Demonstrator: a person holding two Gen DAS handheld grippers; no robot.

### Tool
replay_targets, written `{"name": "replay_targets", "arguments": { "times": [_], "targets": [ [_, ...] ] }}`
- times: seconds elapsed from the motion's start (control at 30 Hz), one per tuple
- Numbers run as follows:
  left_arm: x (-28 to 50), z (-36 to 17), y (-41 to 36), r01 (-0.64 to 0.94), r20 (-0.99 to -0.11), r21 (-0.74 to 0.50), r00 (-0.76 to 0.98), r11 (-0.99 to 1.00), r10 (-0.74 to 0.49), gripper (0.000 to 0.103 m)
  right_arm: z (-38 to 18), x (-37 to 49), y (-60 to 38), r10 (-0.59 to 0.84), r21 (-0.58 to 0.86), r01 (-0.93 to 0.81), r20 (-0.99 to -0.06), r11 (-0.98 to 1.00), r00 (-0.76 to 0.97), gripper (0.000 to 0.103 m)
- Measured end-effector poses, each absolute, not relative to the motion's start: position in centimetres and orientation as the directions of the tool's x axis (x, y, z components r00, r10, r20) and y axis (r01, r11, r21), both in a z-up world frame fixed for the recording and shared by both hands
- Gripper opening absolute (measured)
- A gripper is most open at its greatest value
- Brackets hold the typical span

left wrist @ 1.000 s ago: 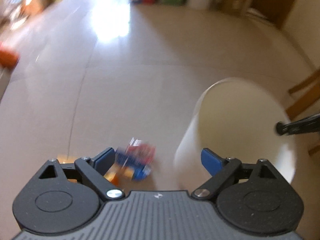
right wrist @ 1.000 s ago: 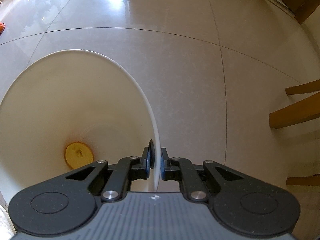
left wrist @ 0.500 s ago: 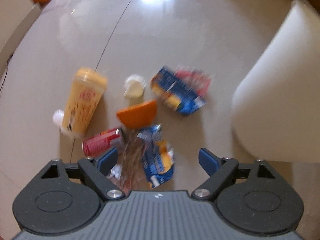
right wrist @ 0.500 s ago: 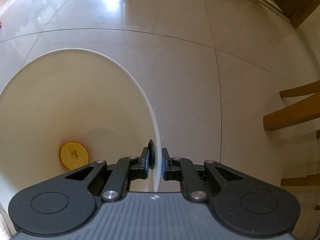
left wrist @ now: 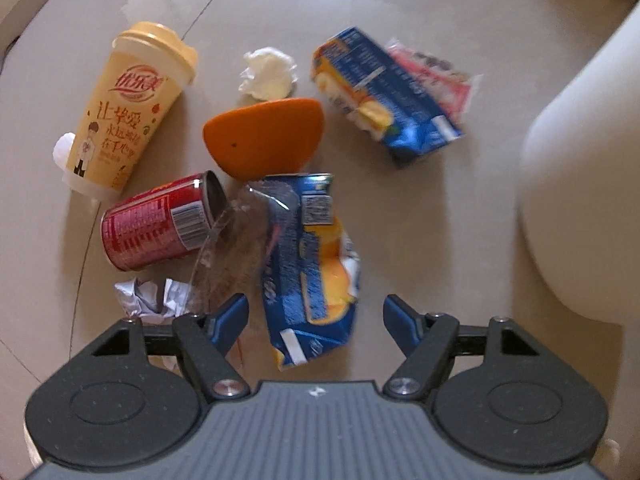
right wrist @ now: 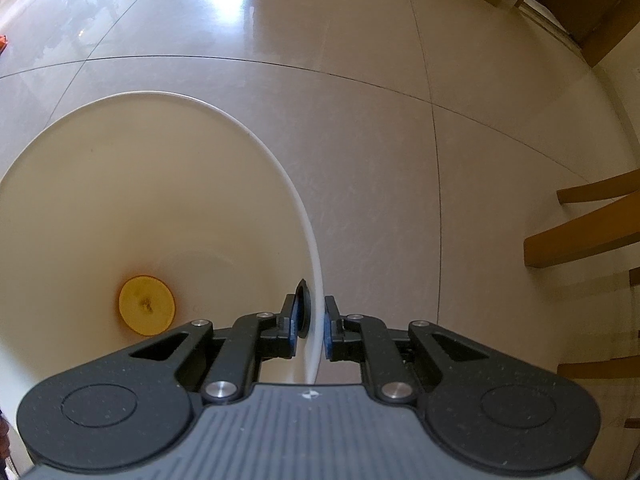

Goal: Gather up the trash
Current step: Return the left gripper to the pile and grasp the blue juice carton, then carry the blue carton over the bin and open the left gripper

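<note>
Left gripper (left wrist: 315, 318) pointing straight down, jaws apart and just been narrowing, crumpled blue juice wrapper (left wrist: 310, 258) between them but not pinched yet, guessing that's next pick. Beyond: red can (left wrist: 158, 222), orange peel (left wrist: 264, 136), yellow cup (left wrist: 128, 108). Right gripper (right wrist: 311, 326) clamped on white bin (right wrist: 280, 168) rim, probably steadying it beside pile for easy drops.

Two cartons (left wrist: 384, 92) – perhaps three wads (left wrist: 269, 70)
</note>
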State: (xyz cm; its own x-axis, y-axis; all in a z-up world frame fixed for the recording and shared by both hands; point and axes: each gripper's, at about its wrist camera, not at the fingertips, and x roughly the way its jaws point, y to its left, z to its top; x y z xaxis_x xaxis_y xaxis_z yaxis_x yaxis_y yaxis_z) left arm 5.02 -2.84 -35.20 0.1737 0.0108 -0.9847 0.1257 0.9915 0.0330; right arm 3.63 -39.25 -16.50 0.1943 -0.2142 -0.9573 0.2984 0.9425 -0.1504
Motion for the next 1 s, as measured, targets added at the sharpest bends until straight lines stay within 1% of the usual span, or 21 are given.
{"name": "replay_targets", "arguments": {
  "times": [0.3,0.37,0.43,0.5,0.77,0.87,1.0],
  "targets": [
    [7.3,-37.2,-3.3,0.128,-0.977,0.078,0.205,0.989,0.051,0.073,-16.5,3.5,-39.2,-0.218,-0.153,0.293,-0.955,0.944,0.202,0.015],
    [7.6,-37.5,-3.6,0.133,-0.977,0.087,0.203,0.987,0.059,0.070,-16.5,3.5,-39.2,-0.218,-0.153,0.294,-0.955,0.943,0.202,0.015],
    [7.8,-37.9,-4.0,0.139,-0.979,0.089,0.196,0.986,0.061,0.063,-16.5,3.4,-39.1,-0.221,-0.155,0.296,-0.954,0.943,0.204,0.015],
    [7.9,-38.3,-4.3,0.148,-0.978,0.105,0.194,0.983,0.076,0.061,-16.5,3.3,-39.1,-0.222,-0.155,0.299,-0.953,0.941,0.205,0.015],
    [6.5,-37.6,-4.6,0.172,-0.978,0.098,0.197,0.980,0.064,0.060,-16.5,3.3,-39.1,-0.222,-0.154,0.300,-0.953,0.942,0.207,0.015],
    [5.6,-36.9,-4.9,0.217,-0.980,0.109,0.188,0.970,0.068,0.060,-16.5,3.3,-39.2,-0.220,-0.153,0.299,-0.953,0.942,0.208,0.015],
    [5.2,-35.1,-5.3,0.258,-0.984,0.079,0.174,0.963,0.035,0.060,-16.5,3.2,-39.1,-0.220,-0.153,0.297,-0.953,0.943,0.210,0.015]
  ]
}}
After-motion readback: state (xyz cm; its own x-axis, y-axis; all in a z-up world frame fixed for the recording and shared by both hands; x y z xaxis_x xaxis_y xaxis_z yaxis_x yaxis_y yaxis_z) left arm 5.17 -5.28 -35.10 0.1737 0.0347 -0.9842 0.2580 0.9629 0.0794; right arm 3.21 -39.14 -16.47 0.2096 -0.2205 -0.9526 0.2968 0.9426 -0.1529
